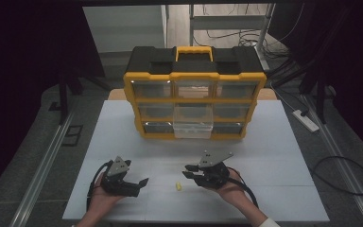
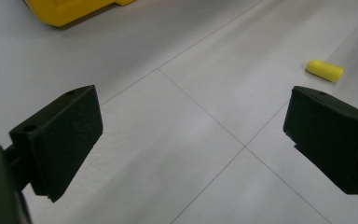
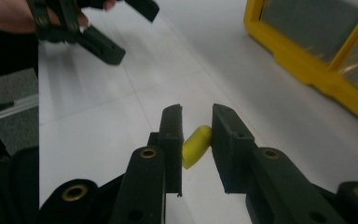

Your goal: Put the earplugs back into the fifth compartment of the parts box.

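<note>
A white surface (image 1: 274,142) is carrying a black and yellow organizer case (image 1: 194,90) at its far middle. The case is showing 3 rows of 3 clear drawers, and the middle drawer in the bottom row (image 1: 193,126) is sticking out toward the person.

Near the front edge, a small yellow capsule-shaped piece (image 1: 178,187) is lying on its side on the surface, between the 2 tools.

The person's left hand (image 1: 105,197) is holding the left hand-held gripper (image 1: 142,181) low over the front left of the surface. Its jaws are standing wide apart and are grasping nothing. In the left gripper view, the yellow piece (image 2: 325,70) is lying well beyond the right-hand jaw, apart from it.

The person's right hand (image 1: 231,188) is holding the right hand-held gripper (image 1: 189,171) just to the right of the yellow piece, pointing left toward it. In the right gripper view, its jaws are standing narrowly apart with the yellow piece (image 3: 196,145) showing in the gap between them. The piece is possibly lying just past the jaw tips rather than being pinched, since the high view is showing it slightly apart from them.
</note>
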Demonstrator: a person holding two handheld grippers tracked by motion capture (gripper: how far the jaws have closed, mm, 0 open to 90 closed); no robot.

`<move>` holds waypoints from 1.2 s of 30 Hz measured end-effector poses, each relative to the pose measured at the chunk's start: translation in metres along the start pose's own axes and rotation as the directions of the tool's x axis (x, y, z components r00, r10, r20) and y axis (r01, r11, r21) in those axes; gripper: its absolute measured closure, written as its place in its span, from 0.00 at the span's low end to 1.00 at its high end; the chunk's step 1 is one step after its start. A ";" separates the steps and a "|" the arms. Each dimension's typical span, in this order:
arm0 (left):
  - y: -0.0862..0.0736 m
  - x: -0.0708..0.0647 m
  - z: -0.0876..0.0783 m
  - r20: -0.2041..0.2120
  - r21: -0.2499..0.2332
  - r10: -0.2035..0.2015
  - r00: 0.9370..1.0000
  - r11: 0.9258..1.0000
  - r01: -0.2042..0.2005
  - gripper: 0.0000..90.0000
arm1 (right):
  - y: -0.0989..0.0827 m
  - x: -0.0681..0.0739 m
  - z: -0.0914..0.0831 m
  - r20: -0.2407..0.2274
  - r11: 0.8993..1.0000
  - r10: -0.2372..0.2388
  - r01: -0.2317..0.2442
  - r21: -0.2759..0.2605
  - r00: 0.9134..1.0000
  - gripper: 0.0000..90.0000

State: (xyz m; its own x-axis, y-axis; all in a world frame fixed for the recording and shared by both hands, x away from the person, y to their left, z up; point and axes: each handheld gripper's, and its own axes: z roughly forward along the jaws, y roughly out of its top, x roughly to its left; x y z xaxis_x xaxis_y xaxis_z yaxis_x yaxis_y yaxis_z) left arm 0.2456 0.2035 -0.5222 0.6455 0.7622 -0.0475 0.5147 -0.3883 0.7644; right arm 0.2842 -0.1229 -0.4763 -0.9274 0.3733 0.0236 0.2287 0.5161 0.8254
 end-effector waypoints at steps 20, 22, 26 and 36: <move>0.000 -0.001 0.001 -0.002 0.004 -0.002 1.000 1.000 0.002 0.05 | 0.038 -0.011 -0.052 0.059 0.977 0.043 -0.030 -0.210 0.997 0.82; 0.000 -0.001 0.001 -0.002 0.004 -0.002 1.000 1.000 0.002 0.05 | 0.042 -0.012 -0.056 0.065 0.975 0.045 -0.030 -0.222 0.997 0.82; 0.000 -0.001 0.001 -0.004 0.004 -0.003 1.000 1.000 0.003 0.05 | 0.049 -0.014 -0.061 0.069 0.969 0.048 -0.030 -0.247 0.996 0.82; 0.000 0.000 0.000 -0.002 0.006 0.000 1.000 1.000 0.000 0.05 | 0.073 -0.020 -0.075 0.094 0.953 0.047 -0.016 -0.304 0.994 0.82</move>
State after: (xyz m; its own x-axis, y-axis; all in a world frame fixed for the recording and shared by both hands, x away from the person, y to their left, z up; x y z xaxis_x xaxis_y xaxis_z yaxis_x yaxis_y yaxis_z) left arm 0.2460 0.2033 -0.5223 0.6447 0.7630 -0.0464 0.5178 -0.3912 0.7608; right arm 0.2970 -0.1506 -0.3740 -0.8839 0.4676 0.0090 0.1426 0.2512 0.9574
